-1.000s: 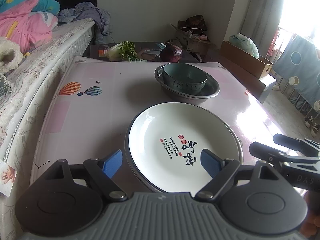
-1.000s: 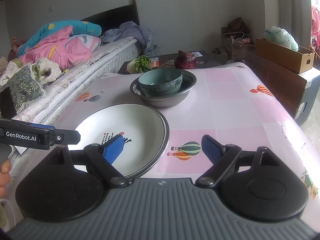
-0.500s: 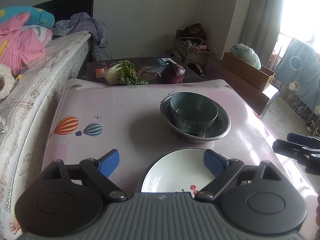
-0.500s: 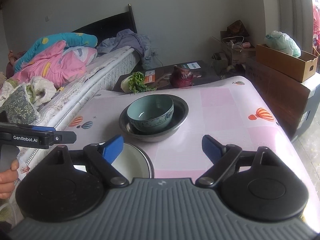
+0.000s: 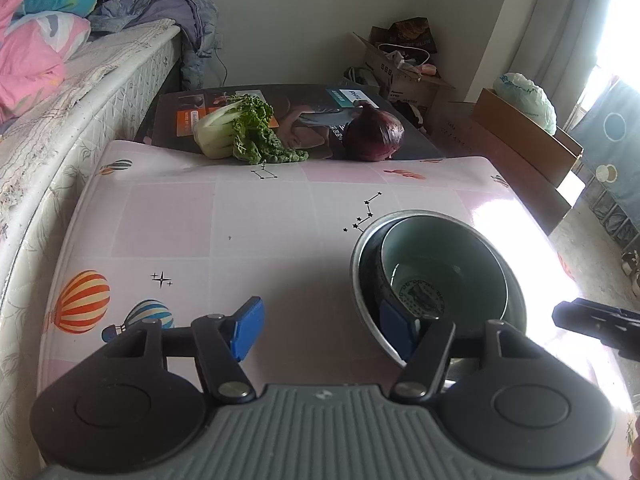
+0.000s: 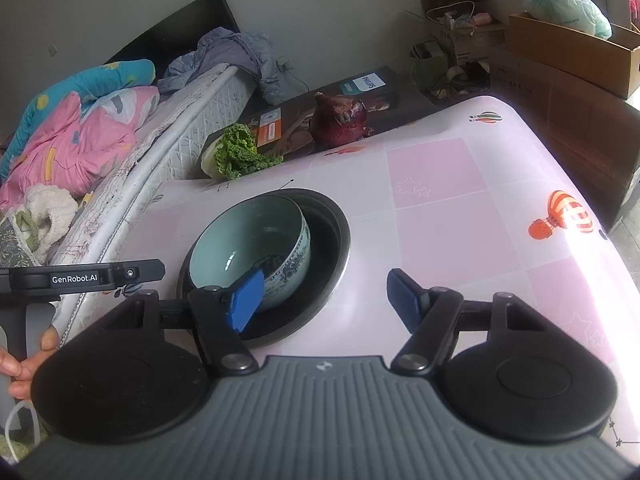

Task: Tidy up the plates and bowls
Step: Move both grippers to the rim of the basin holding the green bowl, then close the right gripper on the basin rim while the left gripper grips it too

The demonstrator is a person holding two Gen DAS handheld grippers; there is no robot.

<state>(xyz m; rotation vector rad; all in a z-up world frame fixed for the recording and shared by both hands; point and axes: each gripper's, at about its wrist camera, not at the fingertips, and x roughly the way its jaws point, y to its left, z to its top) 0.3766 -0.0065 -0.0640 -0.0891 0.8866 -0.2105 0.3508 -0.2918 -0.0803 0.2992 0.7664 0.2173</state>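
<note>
The metal basin [image 5: 362, 280] sits on the worktop [image 5: 248, 216], and everything else is best placed from it. The green bowl [image 6: 250, 240] rests inside the basin, tilted and pushed toward the bed-side wall, leaving a dark crescent of basin floor on the other side.

The left gripper [image 5: 322, 328] straddles the basin's near rim: one blue pad is inside the basin, just beside the bowl's patterned wall, and the other hangs outside over bare worktop. Its fingers are closing, not yet pressing anything. The right gripper [image 6: 324, 298] stands at the basin's opposite near edge, one pad over the bowl's lip, the other out over the pink cloth. Its fingers are closing too, likewise gripping nothing so far.

Several things could go wrong. A thin, smooth steel rim may slip from a shallow pinch, so the basin could drop or tip. Uneven lifting by the two sides would probably slide the loose bowl (already leaning) against the basin wall or over the rim. If the right pad catches the bowl's lip instead of the basin, the bowl alone may rock up and clatter. The cabbage [image 5: 240, 130] and onion [image 5: 374, 134] lie well beyond the basin, out of harm's way.
</note>
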